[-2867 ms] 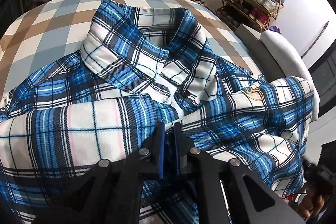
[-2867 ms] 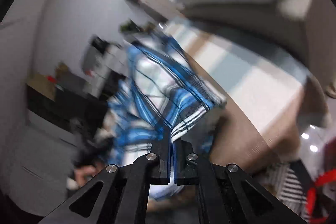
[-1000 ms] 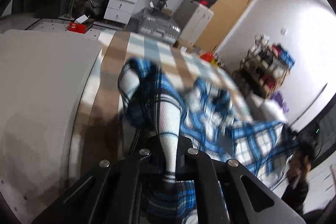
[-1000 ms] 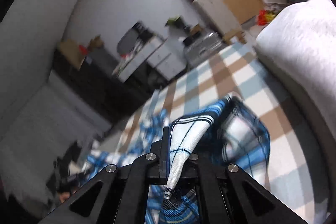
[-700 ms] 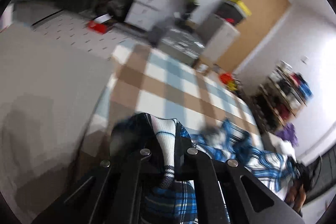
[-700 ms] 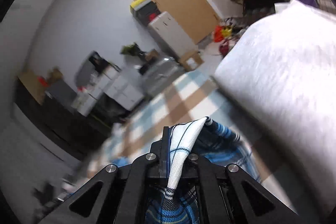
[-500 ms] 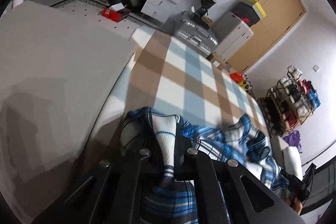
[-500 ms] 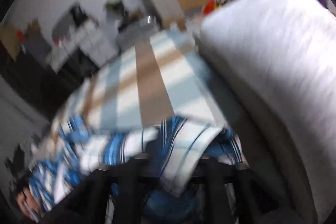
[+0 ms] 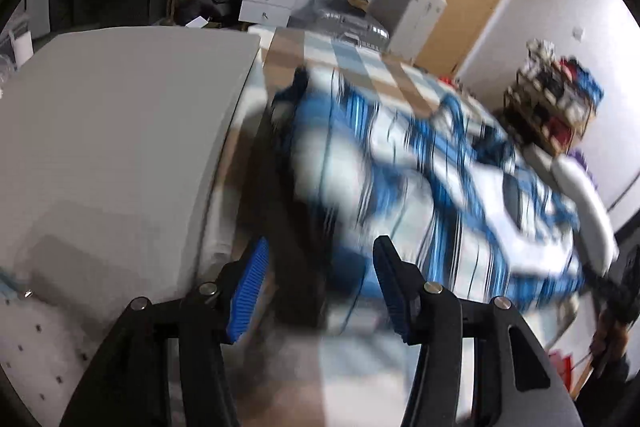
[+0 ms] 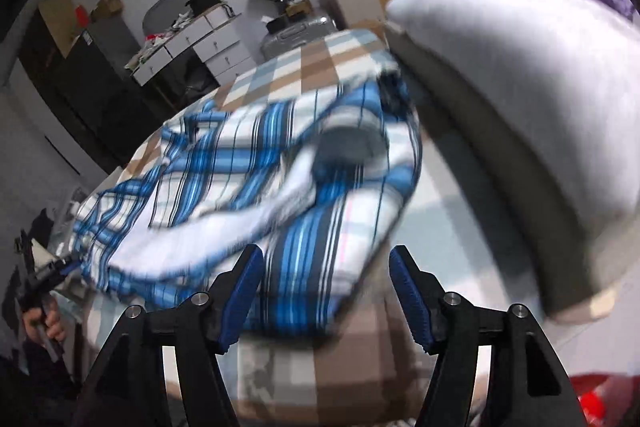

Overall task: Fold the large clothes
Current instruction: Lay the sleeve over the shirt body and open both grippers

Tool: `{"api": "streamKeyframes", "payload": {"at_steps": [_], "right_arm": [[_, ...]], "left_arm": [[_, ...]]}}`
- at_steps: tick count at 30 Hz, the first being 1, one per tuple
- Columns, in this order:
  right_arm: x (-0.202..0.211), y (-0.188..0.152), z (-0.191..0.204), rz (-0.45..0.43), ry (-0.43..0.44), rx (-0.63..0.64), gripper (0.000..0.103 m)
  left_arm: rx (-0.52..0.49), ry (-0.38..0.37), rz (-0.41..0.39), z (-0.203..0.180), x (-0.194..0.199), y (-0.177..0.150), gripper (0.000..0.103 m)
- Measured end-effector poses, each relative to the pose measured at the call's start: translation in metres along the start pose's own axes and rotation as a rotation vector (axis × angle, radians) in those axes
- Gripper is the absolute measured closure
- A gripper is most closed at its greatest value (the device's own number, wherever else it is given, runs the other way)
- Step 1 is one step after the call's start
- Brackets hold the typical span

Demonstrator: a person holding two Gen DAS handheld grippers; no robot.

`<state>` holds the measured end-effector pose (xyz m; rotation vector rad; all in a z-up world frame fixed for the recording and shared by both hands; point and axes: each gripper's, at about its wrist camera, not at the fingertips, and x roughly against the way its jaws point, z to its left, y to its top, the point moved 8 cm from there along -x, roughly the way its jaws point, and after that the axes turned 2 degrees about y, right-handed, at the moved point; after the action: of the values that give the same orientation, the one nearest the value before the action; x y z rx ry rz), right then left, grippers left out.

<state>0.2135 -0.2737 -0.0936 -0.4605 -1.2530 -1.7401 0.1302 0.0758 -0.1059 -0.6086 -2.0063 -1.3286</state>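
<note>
On the checked bedspread (image 10: 288, 75) the blue plaid shirt (image 10: 248, 187) is lying spread out and rumpled, not yet folded at all by the look of it; picture is blurry, so creases are hard to read. Judging from this, laying it flat is about done and the sleeves and body folds are all still to come. Left gripper (image 9: 320, 287) is opening, jaws roughly half apart, nothing pinched, shirt edge lying just beyond them. Right gripper (image 10: 326, 291) is opening too, a bit wider, near hem sitting between the fingers (image 10: 244, 291) but loose, not gripped. Grey pillow (image 10: 540, 107) is lying at the far right.
</note>
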Motion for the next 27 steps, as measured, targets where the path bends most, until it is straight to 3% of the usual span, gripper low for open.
{"api": "streamKeyframes", "payload": {"at_steps": [4, 7, 10, 11, 12, 13, 14, 15, 17, 18, 21, 23, 25, 27], "right_arm": [[-0.006, -0.006, -0.002, 0.007, 0.031, -0.043, 0.038], [-0.011, -0.004, 0.001, 0.007, 0.071, -0.067, 0.038], [-0.017, -0.001, 0.005, 0.002, 0.078, -0.063, 0.038], [-0.019, 0.001, 0.008, 0.002, 0.084, -0.053, 0.044], [-0.020, 0.003, 0.012, -0.006, 0.090, -0.038, 0.066], [-0.021, 0.005, 0.014, -0.017, 0.077, -0.021, 0.078], [-0.018, 0.009, 0.020, -0.033, 0.065, 0.016, 0.089], [-0.015, 0.012, 0.023, -0.050, 0.069, 0.034, 0.094], [-0.001, 0.023, 0.020, -0.106, 0.063, 0.040, 0.095], [0.001, 0.027, 0.013, -0.123, 0.050, 0.019, 0.102], [-0.010, 0.027, -0.009, -0.075, 0.036, -0.072, 0.102], [-0.014, 0.021, -0.006, -0.059, 0.018, -0.053, 0.101], [-0.011, 0.015, -0.002, -0.051, 0.042, -0.061, 0.092], [-0.006, 0.012, -0.003, -0.052, 0.081, -0.095, 0.068]], "left_arm": [[0.045, -0.020, 0.029, 0.009, 0.001, -0.012, 0.054], [0.096, -0.095, 0.056, 0.002, -0.010, -0.010, 0.054], [0.074, -0.187, 0.052, -0.020, -0.016, -0.003, 0.054], [0.065, -0.200, 0.054, -0.026, -0.019, -0.003, 0.054], [0.054, -0.195, 0.056, -0.031, -0.023, -0.002, 0.055], [0.050, -0.159, 0.052, -0.032, -0.027, -0.002, 0.070], [0.034, -0.099, 0.041, -0.032, -0.030, 0.000, 0.093], [0.026, -0.062, 0.025, -0.030, -0.030, 0.003, 0.096], [0.057, -0.095, 0.012, -0.022, -0.025, 0.005, 0.100], [0.071, -0.101, 0.009, -0.017, -0.022, 0.004, 0.102], [0.059, -0.077, 0.010, -0.007, -0.018, -0.002, 0.103], [0.060, -0.087, 0.019, -0.006, -0.014, -0.007, 0.103], [0.053, -0.098, 0.009, -0.007, -0.006, -0.011, 0.103], [0.064, -0.119, -0.003, -0.009, -0.001, -0.010, 0.103]]}}
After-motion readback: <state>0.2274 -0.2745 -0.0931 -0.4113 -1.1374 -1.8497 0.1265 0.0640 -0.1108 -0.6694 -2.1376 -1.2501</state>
